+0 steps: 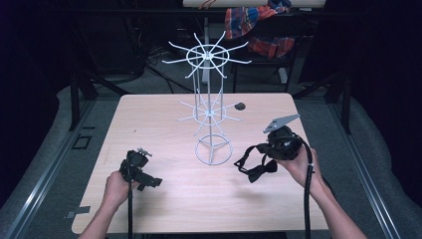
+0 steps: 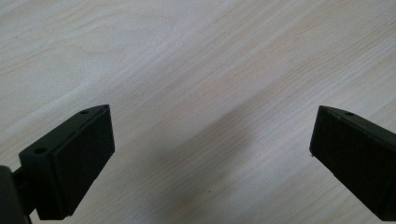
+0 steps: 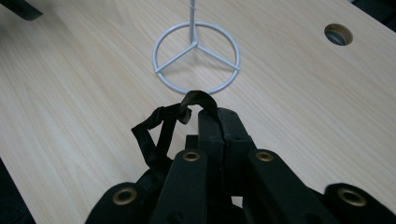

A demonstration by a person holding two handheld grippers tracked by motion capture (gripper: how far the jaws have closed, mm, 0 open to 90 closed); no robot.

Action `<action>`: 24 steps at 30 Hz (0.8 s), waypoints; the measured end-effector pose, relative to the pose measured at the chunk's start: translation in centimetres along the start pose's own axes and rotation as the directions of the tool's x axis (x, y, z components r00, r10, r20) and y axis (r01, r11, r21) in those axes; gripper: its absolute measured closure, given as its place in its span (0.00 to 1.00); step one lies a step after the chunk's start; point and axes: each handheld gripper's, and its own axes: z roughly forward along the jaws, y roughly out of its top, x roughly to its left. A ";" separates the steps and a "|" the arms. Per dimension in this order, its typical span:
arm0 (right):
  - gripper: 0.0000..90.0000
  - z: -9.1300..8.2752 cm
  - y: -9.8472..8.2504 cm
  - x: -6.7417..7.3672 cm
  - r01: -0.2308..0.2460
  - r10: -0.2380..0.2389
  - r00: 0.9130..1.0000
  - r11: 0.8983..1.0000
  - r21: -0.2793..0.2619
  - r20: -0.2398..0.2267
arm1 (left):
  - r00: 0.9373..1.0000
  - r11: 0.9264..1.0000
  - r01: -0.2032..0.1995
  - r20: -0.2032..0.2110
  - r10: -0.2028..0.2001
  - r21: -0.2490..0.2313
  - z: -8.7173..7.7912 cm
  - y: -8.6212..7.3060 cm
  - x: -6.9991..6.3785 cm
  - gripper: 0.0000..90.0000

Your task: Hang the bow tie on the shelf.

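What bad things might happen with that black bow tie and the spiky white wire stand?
The right gripper pinches only the strap of the black bow tie, so the dangling bow might slip free or drag on the light wooden table. The tall white wire stand rests on one small ring base; snagging a prong could tip it. The left gripper is open, not steadying it.

- No text, label, brand, number or sign can be read in any of the views.
- The worktop shows bare wood grain, with no lettering on it.
- The black jaws carry no readable markings.
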 end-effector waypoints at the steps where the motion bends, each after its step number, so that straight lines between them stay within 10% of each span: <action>1: 0.99 0.0 0.1 0.0 0.002 -0.002 1.000 1.000 -0.005 0.000 | 1.000 1.000 0.000 0.000 0.000 0.001 0.0 0.0 0.0 0.00; 24: 0.99 -0.4 1.9 -0.5 0.000 0.001 1.000 0.998 -0.070 0.016 | 1.000 1.000 -0.001 0.003 0.001 0.002 0.1 0.0 0.0 0.00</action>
